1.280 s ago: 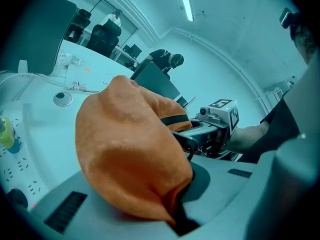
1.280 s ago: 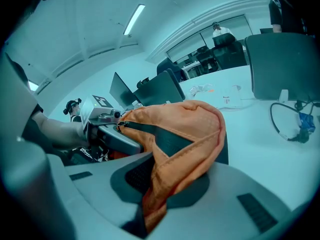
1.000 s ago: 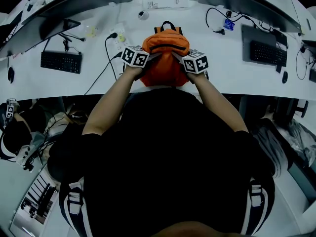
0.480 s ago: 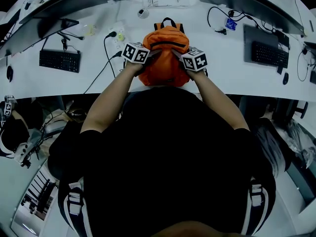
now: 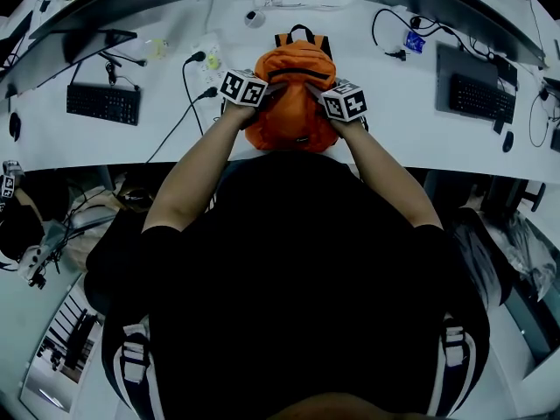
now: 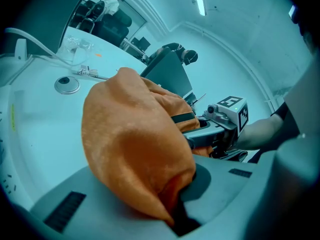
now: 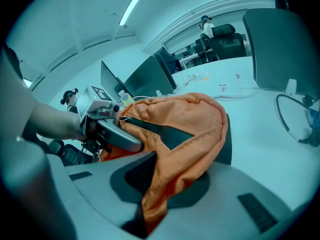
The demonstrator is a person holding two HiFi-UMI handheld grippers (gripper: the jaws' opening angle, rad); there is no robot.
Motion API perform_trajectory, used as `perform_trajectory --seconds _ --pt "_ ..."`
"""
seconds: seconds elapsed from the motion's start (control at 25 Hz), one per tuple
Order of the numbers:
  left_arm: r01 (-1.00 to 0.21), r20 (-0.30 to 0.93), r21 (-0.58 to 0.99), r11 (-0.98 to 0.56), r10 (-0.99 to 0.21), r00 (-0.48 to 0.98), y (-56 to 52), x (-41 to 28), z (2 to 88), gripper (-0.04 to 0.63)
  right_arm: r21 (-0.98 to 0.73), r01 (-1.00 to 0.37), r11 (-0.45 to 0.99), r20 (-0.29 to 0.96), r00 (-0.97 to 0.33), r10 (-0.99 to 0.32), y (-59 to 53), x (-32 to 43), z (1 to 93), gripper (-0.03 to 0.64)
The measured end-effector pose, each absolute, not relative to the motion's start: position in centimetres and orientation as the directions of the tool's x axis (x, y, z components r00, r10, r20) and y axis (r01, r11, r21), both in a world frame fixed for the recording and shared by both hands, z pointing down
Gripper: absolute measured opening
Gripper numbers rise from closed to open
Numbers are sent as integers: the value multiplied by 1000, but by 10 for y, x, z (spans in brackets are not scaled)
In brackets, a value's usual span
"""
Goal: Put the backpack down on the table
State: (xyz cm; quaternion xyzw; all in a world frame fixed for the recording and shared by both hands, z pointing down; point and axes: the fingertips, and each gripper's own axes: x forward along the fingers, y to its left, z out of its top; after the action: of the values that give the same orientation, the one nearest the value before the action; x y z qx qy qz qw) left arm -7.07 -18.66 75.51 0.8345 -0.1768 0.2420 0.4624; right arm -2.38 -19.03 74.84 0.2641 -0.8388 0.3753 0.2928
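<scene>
While the left gripper (image 6: 181, 196) pinches the backpack (image 5: 293, 99) on one side, the right gripper (image 7: 145, 204) pinches the other. Jaws clamped tight on orange fabric. Backpack upright near the table (image 5: 411, 134) front edge.

one backpack (image 5: 293, 94), two keyboards (image 5: 102, 103) (image 5: 479, 99), two monitors (image 5: 131, 3) (image 5: 455, 7)

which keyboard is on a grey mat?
The keyboard right of the orange backpack, on the grey mat; the other keyboard, left of it, lies on the bare white table.

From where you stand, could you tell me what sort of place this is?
Probably an open office: a long white desk with keyboards and monitors, plus office chairs in the background.
</scene>
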Motion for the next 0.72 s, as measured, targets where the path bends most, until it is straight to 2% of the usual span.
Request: perform_trajectory --seconds 0.72 --pt "-542 589 699 -466 -55 807 -195 -75 780 40 -481 -667 569 711 -676 -192 -200 -27 776 69"
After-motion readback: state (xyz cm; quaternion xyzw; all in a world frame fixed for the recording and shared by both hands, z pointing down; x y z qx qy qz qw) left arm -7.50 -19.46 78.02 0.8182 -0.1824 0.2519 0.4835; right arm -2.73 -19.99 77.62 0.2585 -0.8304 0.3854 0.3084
